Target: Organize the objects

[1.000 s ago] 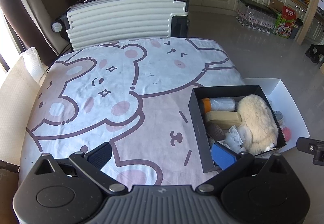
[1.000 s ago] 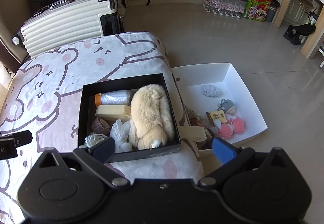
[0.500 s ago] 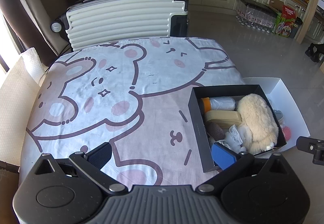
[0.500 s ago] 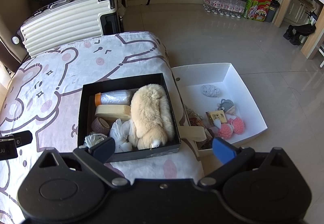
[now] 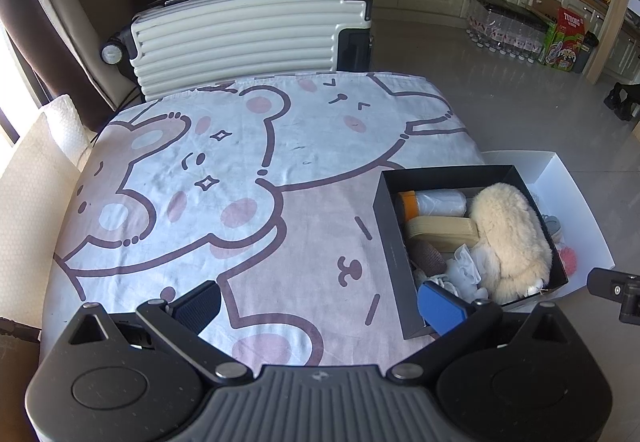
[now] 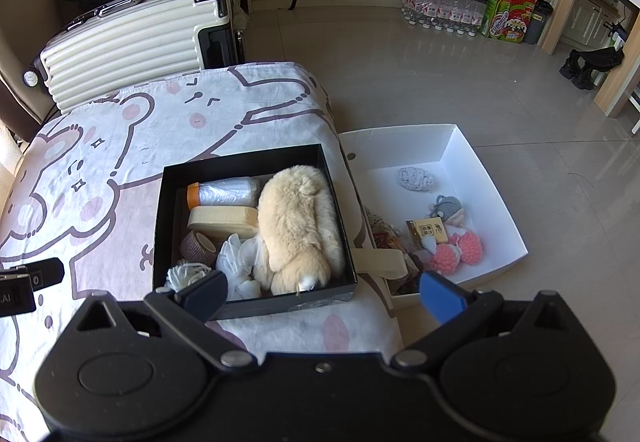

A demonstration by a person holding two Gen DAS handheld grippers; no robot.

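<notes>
A black box (image 6: 168, 202) (image 5: 390, 238) sits at the right edge of the table, on a bear-print cloth (image 5: 224, 178). It holds a cream plush toy (image 6: 298, 228) (image 5: 510, 238), an orange-capped roll (image 6: 224, 192), a beige pad (image 6: 224, 218), a tape roll (image 6: 196, 246) and white bits (image 6: 236, 262). Beside the table, lower down, a white box (image 6: 496, 202) holds a grey knit piece (image 6: 416, 178), pink balls (image 6: 456, 252) and a small card (image 6: 430, 230). My left gripper (image 5: 320, 302) is open over the cloth. My right gripper (image 6: 322, 292) is open above the black box's near rim, nothing held.
A cream hard-shell suitcase (image 5: 248, 30) stands against the table's far edge. Tiled floor (image 6: 440, 74) spreads to the right, with bottled water packs (image 6: 440, 2) and a Tuborg carton (image 6: 510, 8) by the cabinets. White padding (image 5: 28, 178) lies left of the table.
</notes>
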